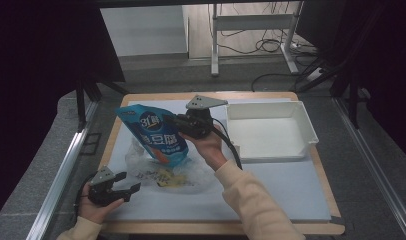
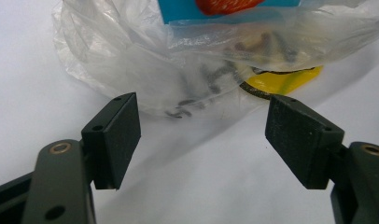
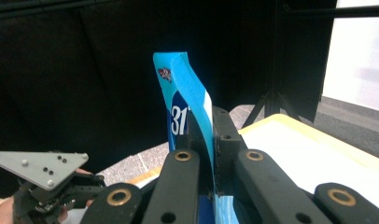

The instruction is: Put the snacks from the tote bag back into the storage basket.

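A blue pouch [image 1: 153, 134] is held clamped between the closed jaws of the right gripper [image 1: 172, 121], while the left gripper [image 1: 127, 183] is held wide open, empty, beside a clear plastic bag [image 1: 141, 162].

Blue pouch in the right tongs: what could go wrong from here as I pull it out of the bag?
1. The right tongs pinch only the thin edge of the blue pouch, so it may slip or swing.
2. Its lower end sits in the clear plastic bag, which may drag along, since the open left tongs aren't holding it.
3. The yellow packet could spill out.
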Tool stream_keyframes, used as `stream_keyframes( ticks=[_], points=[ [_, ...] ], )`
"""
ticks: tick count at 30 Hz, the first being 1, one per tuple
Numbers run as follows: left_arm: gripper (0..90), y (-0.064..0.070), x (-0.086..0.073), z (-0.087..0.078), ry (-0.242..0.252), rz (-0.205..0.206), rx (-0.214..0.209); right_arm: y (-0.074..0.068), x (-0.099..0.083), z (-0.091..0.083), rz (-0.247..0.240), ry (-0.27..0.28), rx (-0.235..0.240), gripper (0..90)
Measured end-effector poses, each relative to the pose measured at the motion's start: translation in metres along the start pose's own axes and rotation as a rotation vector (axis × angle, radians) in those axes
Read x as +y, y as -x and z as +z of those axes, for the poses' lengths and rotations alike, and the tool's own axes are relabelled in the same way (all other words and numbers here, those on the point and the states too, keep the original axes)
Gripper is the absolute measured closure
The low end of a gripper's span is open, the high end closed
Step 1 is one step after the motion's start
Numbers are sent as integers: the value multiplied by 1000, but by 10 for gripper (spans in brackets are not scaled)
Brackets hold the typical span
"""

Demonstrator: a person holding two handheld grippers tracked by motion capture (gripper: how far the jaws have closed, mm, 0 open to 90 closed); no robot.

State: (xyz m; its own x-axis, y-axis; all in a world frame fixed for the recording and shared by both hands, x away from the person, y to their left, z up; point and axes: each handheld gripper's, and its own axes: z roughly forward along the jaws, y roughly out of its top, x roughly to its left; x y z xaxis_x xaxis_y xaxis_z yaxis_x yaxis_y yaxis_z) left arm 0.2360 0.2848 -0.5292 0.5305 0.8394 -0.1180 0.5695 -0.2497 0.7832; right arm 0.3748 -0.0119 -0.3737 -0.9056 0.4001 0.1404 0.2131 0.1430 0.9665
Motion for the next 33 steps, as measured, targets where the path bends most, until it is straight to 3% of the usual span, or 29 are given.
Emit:
stream_keyframes(
  ticks=[14,33],
  points=[
    [270,1,0,1,1,-3,2,-3,26,-14,2,75,-1,886],
    [270,0,0,0,-2,-5,6,-6,65,-39,-48,151,-24,887]
  ],
)
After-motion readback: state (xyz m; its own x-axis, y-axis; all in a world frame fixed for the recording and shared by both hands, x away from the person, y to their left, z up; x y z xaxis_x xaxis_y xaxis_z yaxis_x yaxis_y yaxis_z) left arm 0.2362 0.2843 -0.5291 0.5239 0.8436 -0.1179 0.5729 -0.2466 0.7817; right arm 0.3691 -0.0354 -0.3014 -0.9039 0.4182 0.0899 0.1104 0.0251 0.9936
